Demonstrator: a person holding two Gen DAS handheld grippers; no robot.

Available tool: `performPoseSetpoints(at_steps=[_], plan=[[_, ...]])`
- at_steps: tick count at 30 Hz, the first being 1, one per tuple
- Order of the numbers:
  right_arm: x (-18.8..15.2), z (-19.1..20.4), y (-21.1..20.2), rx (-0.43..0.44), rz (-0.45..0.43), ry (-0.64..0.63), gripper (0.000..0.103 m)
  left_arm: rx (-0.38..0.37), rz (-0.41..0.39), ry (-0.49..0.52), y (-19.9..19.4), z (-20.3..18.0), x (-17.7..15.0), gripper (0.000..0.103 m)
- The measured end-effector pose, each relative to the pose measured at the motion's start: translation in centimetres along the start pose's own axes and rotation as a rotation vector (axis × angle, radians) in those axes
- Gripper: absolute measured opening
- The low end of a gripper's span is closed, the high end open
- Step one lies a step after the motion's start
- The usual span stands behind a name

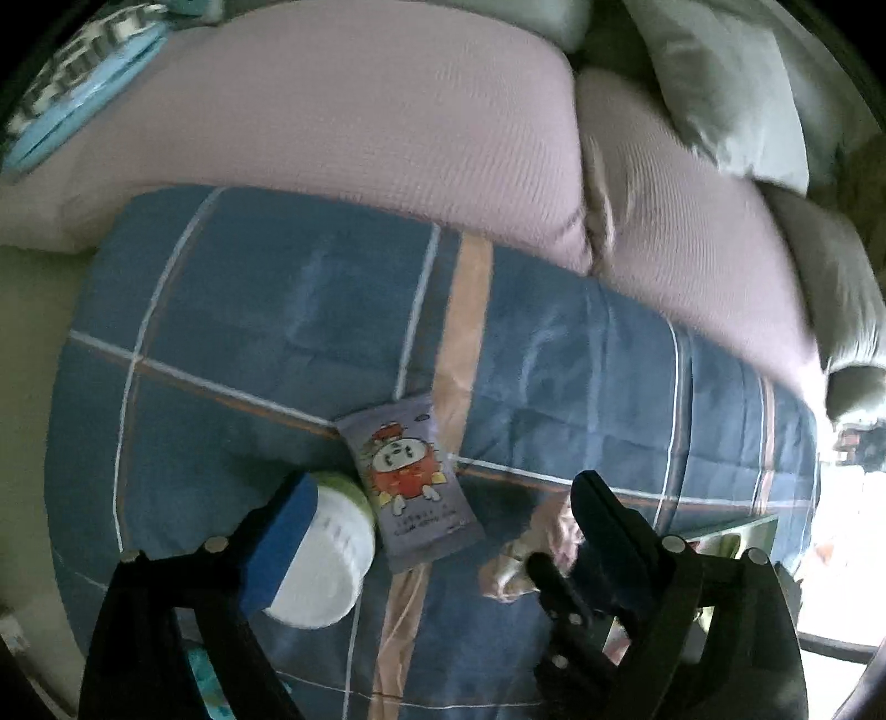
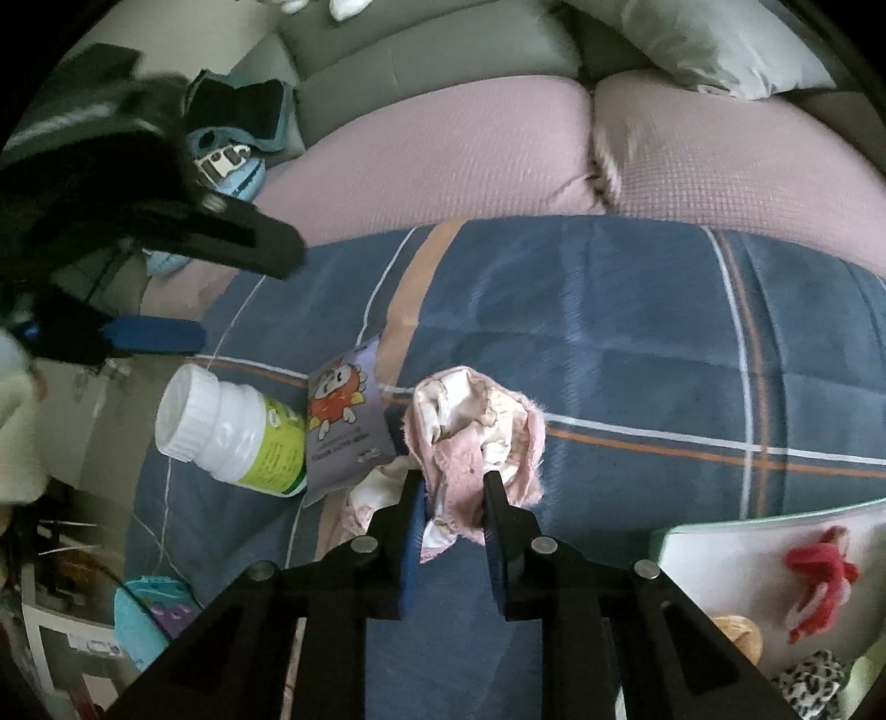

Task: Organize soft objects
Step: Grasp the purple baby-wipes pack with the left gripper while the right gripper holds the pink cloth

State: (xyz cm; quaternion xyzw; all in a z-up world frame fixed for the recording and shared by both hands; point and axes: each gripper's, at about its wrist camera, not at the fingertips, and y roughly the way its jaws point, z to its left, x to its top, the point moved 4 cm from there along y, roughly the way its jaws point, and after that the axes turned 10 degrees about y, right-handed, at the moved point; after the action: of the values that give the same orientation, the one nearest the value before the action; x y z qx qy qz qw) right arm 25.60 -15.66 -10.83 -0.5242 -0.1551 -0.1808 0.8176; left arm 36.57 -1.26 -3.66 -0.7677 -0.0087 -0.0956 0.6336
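Observation:
A crumpled pink and white cloth lies on the blue plaid blanket. My right gripper is shut on the pink cloth, its fingers pinching the near edge. The cloth also shows in the left wrist view, partly hidden by the right gripper's fingers. My left gripper is open and empty, above a white bottle with a green label and a purple cartoon packet. The bottle and packet lie just left of the cloth in the right wrist view.
A white bin with a green rim at the lower right holds a red soft toy and a leopard-print item. Two pink cushions and a grey pillow lie behind the blanket. A blue plush sits at the far left.

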Motion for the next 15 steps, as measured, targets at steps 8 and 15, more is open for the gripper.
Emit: performPoseSetpoints(at_steps=[8, 15], plan=[[0.7, -1.0, -3.7, 0.031, -0.087, 0.004, 0.021, 0.048, 0.147, -0.047, 4.3, 1.2, 1.6, 0.082], [1.0, -1.2, -5.6, 0.054, -0.14, -0.005, 0.021, 0.092, 0.245, -0.051, 7.1, 1.4, 2.3, 0.068]])
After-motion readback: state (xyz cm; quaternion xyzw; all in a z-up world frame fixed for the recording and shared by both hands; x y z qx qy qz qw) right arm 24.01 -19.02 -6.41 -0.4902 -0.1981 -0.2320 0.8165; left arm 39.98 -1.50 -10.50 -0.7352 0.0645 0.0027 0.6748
